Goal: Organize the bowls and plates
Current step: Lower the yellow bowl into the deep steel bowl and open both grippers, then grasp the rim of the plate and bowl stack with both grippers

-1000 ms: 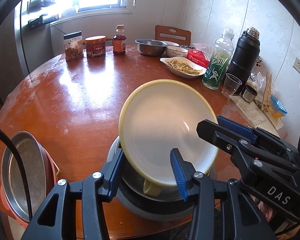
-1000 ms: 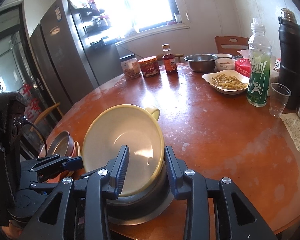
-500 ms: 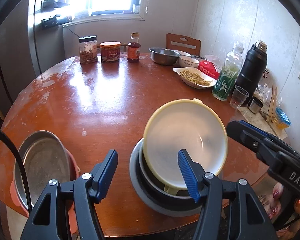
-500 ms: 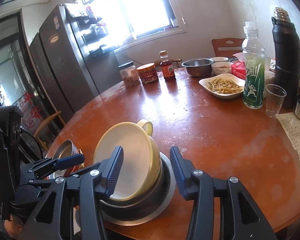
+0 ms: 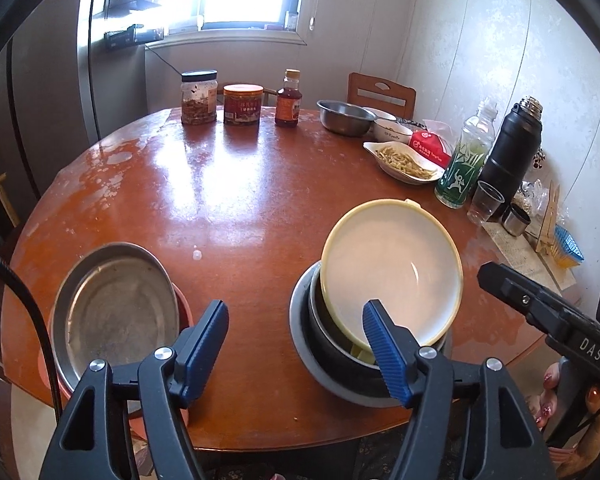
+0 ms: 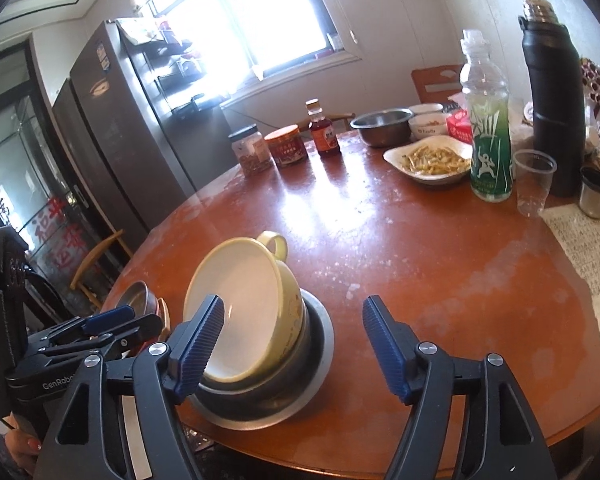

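A yellow bowl (image 5: 392, 264) with a handle leans tilted inside a dark metal bowl (image 5: 332, 340) near the round table's front edge; it also shows in the right wrist view (image 6: 244, 308). A metal plate (image 5: 112, 312) lies on a pink dish at the front left. My left gripper (image 5: 296, 336) is open and empty, pulled back in front of both stacks. My right gripper (image 6: 292, 336) is open and empty, just behind the yellow bowl.
At the table's (image 5: 240, 184) far side stand two jars (image 5: 198, 98), a sauce bottle (image 5: 288, 98), a steel bowl (image 5: 346, 116), a dish of food (image 5: 404, 160), a green bottle (image 5: 462, 160), a black flask (image 5: 508, 152) and a plastic cup (image 5: 486, 202).
Both grippers opened wide and drew back from the yellow bowl, which now rests tilted in the dark bowl. The metal plate at the left came fully into view.
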Demonstrator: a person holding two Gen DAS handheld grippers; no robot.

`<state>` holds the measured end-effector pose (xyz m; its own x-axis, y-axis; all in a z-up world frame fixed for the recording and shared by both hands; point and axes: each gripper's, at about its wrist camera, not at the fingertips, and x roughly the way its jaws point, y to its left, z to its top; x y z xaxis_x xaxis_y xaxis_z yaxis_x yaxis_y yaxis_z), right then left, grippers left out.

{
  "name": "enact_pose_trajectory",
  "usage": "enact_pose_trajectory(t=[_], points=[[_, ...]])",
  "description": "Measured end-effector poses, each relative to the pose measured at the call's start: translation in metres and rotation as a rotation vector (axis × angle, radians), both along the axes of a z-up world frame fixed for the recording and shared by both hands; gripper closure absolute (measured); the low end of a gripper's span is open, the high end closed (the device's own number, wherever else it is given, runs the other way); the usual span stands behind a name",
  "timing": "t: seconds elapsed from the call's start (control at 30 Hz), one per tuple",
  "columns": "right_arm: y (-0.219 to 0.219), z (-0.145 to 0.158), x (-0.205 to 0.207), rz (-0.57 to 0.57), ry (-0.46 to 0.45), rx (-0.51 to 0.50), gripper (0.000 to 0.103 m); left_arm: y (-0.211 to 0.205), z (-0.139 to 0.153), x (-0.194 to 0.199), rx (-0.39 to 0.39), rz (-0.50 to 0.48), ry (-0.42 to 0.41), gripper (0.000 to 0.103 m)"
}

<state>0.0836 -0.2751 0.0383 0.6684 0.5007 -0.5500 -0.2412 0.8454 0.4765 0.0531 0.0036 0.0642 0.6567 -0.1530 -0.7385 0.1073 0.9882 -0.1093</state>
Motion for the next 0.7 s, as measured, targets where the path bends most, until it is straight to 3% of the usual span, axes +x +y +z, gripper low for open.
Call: enact_pose_trajectory(t=[0.13,0.7], points=[[0.001,-0.011,0.003,-0.004,0.048,0.029,0.027,-0.002,-0.009,0.006,-0.040,-0.014,0.031,0.033],[0.020,-0.047,0.021,0.016,0.190,0.066,0.026,-0.014,-0.048,0.038,-0.067,-0.037,0.134,0.032]])
